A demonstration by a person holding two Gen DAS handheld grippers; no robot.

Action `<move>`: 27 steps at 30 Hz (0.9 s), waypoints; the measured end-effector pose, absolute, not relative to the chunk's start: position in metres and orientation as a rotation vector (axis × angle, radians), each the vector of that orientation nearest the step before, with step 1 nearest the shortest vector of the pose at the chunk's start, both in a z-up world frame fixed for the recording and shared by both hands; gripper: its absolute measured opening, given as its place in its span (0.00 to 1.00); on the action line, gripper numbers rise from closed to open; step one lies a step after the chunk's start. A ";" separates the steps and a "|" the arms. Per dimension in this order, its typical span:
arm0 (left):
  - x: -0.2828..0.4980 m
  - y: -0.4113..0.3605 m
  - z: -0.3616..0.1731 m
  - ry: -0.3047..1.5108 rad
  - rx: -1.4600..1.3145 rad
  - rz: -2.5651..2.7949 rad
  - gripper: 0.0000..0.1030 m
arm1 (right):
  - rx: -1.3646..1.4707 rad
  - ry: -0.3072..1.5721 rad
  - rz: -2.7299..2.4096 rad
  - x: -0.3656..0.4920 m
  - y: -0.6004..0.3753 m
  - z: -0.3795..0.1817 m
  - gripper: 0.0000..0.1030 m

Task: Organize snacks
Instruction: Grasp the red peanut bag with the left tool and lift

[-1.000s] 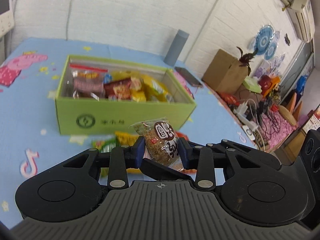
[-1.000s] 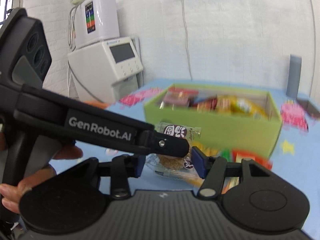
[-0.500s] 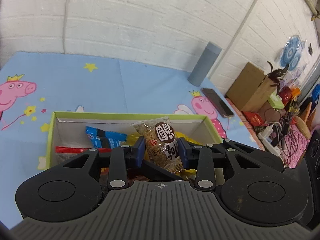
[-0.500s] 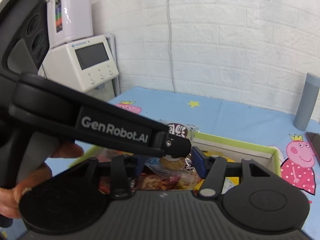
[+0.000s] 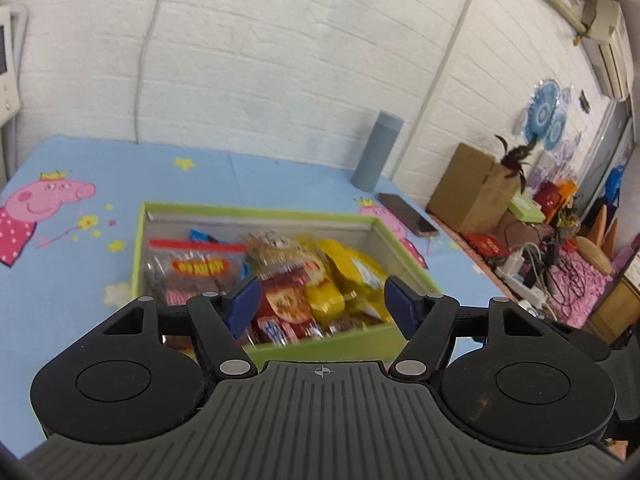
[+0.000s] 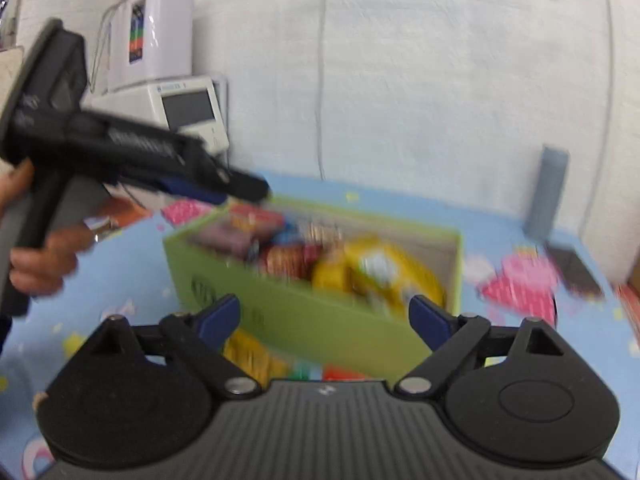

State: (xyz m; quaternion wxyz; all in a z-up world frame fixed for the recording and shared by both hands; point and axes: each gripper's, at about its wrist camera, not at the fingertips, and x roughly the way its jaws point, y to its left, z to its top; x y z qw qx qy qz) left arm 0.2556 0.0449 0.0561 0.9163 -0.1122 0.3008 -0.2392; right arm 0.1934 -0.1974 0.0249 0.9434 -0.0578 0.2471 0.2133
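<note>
Snacks (image 5: 280, 276) in crinkly glossy wrappers lie in the green cardboard box (image 5: 320, 344), beyond both grippers' just-opened, released blue fingers (image 5: 244, 306), nothing between them.

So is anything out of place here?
Yes. A few snack packets lie on the blue mat in front of the green box, outside it, while the rest sit inside.

White-painted brick walls (image 5: 280, 60) meet at a corner. Blue cartoon-print mat (image 5: 80, 240) covers the surface. Air conditioner (image 5: 608, 32) mounted high — cluttered shelf (image 5: 540, 256) below, contents apparently cables and boxes.
</note>
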 end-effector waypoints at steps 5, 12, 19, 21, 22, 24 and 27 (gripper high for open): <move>0.232 0.008 0.027 0.766 -0.219 -0.613 0.43 | -0.023 0.640 0.374 0.175 -0.218 -0.022 0.88; 0.251 -0.058 0.004 0.908 -0.155 -0.664 0.24 | 0.029 0.692 0.370 0.182 -0.224 -0.044 0.88; 0.257 -0.078 -0.013 0.979 -0.135 -0.646 0.15 | 0.021 0.711 0.434 0.184 -0.217 -0.049 0.90; 0.246 -0.081 -0.015 0.985 -0.126 -0.647 0.15 | 0.022 0.698 0.438 0.173 -0.219 -0.047 0.90; 0.239 -0.083 -0.015 0.982 -0.118 -0.648 0.15 | 0.030 0.692 0.438 0.166 -0.221 -0.045 0.90; 0.221 -0.086 -0.015 0.974 -0.110 -0.649 0.16 | 0.045 0.684 0.442 0.150 -0.225 -0.042 0.91; 0.189 -0.092 -0.016 0.957 -0.096 -0.647 0.18 | 0.050 0.674 0.438 0.122 -0.229 -0.039 0.91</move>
